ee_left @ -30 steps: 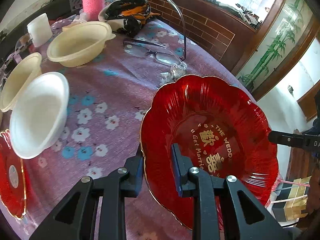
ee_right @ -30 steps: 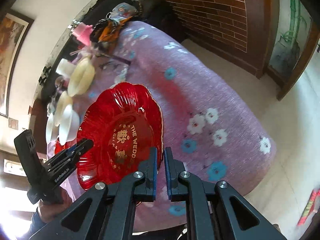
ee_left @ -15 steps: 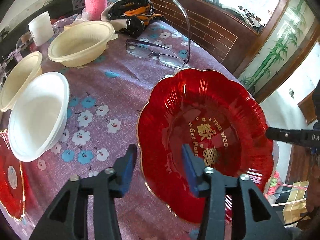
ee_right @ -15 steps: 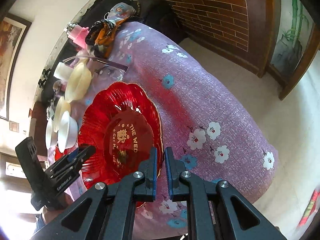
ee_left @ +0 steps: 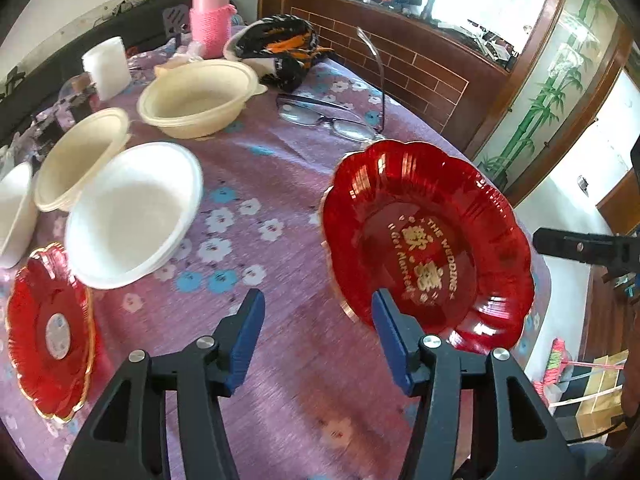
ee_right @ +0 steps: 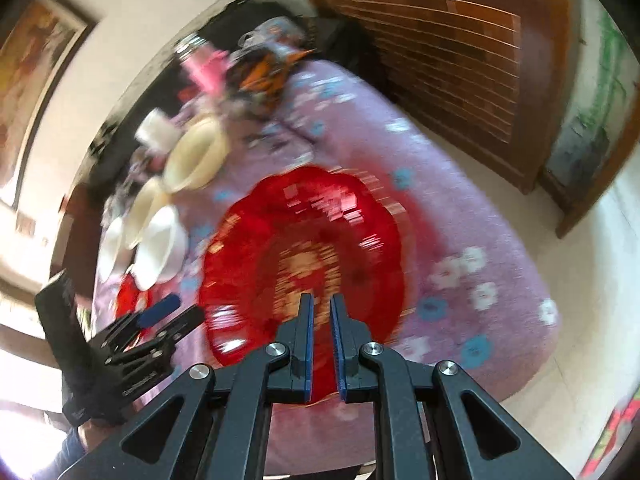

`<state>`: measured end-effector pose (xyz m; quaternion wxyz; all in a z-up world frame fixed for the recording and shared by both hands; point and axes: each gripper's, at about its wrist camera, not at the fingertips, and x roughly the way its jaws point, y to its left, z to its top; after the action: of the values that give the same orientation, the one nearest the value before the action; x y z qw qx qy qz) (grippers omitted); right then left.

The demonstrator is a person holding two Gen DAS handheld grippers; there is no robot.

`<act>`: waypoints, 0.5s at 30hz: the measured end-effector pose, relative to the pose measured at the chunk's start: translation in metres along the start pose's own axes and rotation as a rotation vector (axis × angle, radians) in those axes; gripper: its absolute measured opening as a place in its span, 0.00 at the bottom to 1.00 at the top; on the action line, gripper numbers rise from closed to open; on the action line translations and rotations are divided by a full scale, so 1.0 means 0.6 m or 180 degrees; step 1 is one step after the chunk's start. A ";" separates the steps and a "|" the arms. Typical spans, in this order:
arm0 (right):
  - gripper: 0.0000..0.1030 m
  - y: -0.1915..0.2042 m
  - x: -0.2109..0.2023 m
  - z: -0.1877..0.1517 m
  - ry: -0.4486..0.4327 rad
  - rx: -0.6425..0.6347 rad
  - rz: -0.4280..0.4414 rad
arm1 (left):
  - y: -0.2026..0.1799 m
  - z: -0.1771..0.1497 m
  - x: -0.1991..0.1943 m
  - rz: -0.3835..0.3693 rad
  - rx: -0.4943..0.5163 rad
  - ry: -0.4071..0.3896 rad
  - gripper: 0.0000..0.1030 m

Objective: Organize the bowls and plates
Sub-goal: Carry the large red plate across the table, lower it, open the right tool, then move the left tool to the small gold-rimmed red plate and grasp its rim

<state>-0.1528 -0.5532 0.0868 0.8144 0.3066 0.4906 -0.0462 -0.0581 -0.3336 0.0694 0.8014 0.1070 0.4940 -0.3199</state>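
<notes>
A large red scalloped plate with gold lettering hangs tilted over the purple flowered tablecloth. My right gripper is shut on its near rim; its dark tip also shows at that plate's right edge in the left wrist view. My left gripper has its jaws opening; the plate's rim lies just by its right finger, and no pad presses on it. A small red plate lies at the left. A white bowl and two cream bowls stand behind it.
Folded glasses lie behind the big plate. A pink bottle, a white cup and a dark patterned cloth sit at the table's far side. The table edge drops off to the right, towards a brick-patterned wall.
The left gripper let go of the big plate's rim, spread its jaws and drew back. The right gripper stayed shut on the plate and rose with it; its view is blurred.
</notes>
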 end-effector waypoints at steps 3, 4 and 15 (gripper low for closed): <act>0.11 0.045 0.017 -0.014 0.0094 -0.0194 0.0088 | 0.022 -0.013 -0.017 0.0041 -0.0049 -0.0033 0.53; 0.11 0.058 0.022 -0.017 0.0124 -0.0243 0.0115 | 0.030 -0.016 -0.022 0.0057 -0.0070 -0.0044 0.53; 0.11 0.185 0.084 -0.053 0.0377 -0.0585 0.0265 | 0.150 -0.076 -0.088 0.0302 -0.0483 -0.0138 0.54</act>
<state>-0.1096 -0.4348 0.0849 0.8098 0.2529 0.5269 0.0510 -0.0518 -0.2204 0.0798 0.8319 0.0623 0.4938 -0.2455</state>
